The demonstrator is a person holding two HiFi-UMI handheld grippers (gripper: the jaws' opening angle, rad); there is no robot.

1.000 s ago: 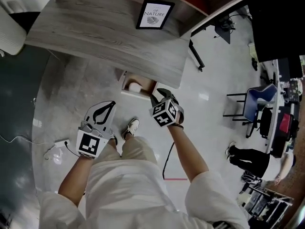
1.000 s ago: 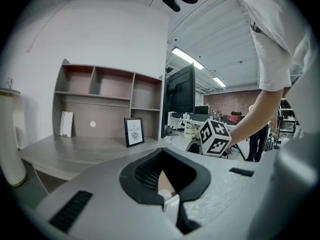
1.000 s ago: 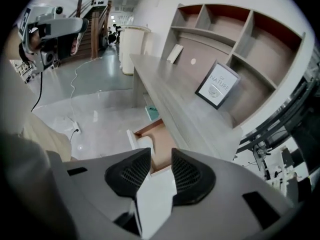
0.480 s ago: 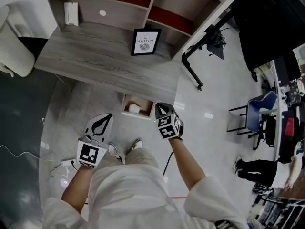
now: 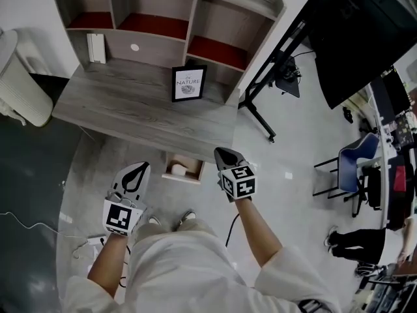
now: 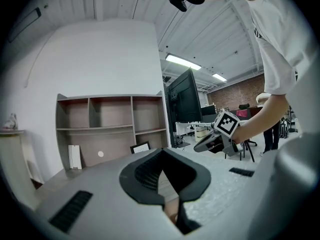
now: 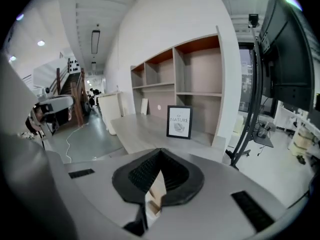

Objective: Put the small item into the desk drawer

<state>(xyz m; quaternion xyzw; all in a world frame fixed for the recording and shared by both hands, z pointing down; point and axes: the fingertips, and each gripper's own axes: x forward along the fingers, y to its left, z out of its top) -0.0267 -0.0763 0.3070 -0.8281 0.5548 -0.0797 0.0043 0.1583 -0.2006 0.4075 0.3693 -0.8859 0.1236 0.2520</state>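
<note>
The small white item lies inside the open wooden drawer below the grey desk. My right gripper hangs just right of the drawer, level with the desk's front edge. Its jaws are shut with nothing between them. My left gripper is over the floor left of the drawer, tips together and empty. The left gripper view shows the right gripper in the air to the right, and the desk ahead.
A framed print stands on the desk in front of a shelf hutch. A white chair is at the left and a black screen on a stand at the right. A cable lies on the floor.
The right gripper's jaws have closed and it has drawn back to the right of the drawer. The head view has tilted up, so the hutch now shows. The drawer stays open.
</note>
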